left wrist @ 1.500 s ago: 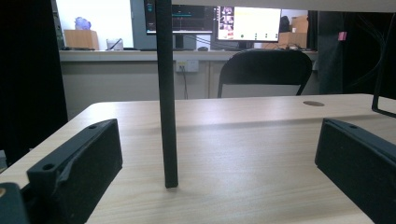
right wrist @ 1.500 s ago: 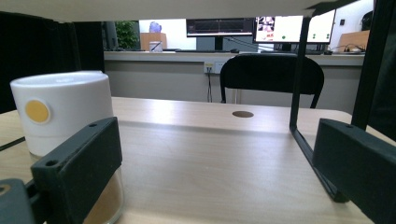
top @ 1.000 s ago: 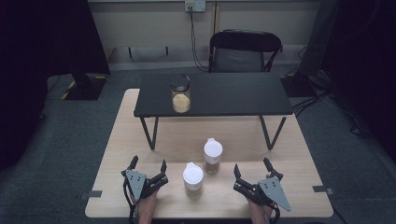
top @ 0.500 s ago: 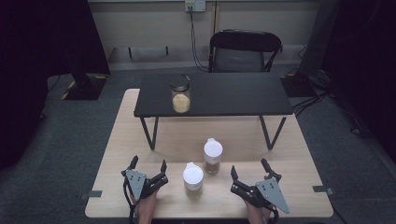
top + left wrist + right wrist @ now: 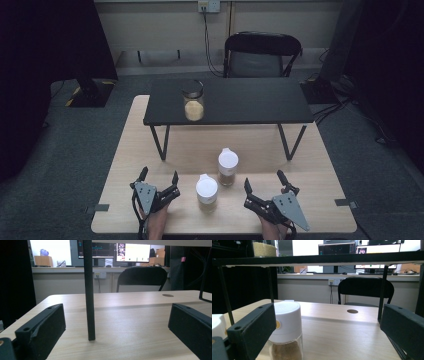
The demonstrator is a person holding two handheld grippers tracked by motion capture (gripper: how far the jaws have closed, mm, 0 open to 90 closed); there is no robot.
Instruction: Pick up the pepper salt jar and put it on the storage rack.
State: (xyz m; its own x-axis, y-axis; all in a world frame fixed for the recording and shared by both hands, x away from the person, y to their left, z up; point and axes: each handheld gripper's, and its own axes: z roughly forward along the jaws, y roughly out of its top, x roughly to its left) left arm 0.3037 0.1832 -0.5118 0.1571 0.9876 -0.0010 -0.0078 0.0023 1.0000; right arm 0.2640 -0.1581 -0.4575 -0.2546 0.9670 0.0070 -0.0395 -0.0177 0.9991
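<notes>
**Ana:** Left gripper rests at the near edge of the wooden bench, jaws spread wide with nothing between them. Right gripper sits at the same near edge on the other side, also spread wide and holding nothing.

**Ben:** What lies between the two?

**Ana:** A white-capped shaker jar stands upright between them, closer to the left gripper, a small gap away from its inner jaw. Just behind it and a little to the right stands a second white-capped shaker jar with brown powder in its clear body, also upright. The two jars are near each other but apart.

**Ben:** And the gripper views?

**Ana:** In the right gripper view the brown-powder jar stands just inside the left jaw, and the white cap of the other jar shows at the left edge. In the left gripper view a black leg of the raised shelf stands on the bench between the jaws, farther out.

**Ben:** Farther back?

**Ana:** A black raised shelf on thin legs spans the bench's far half. On its left part stands a glass jar holding pale grain. Beyond the bench a black chair faces it.
</notes>
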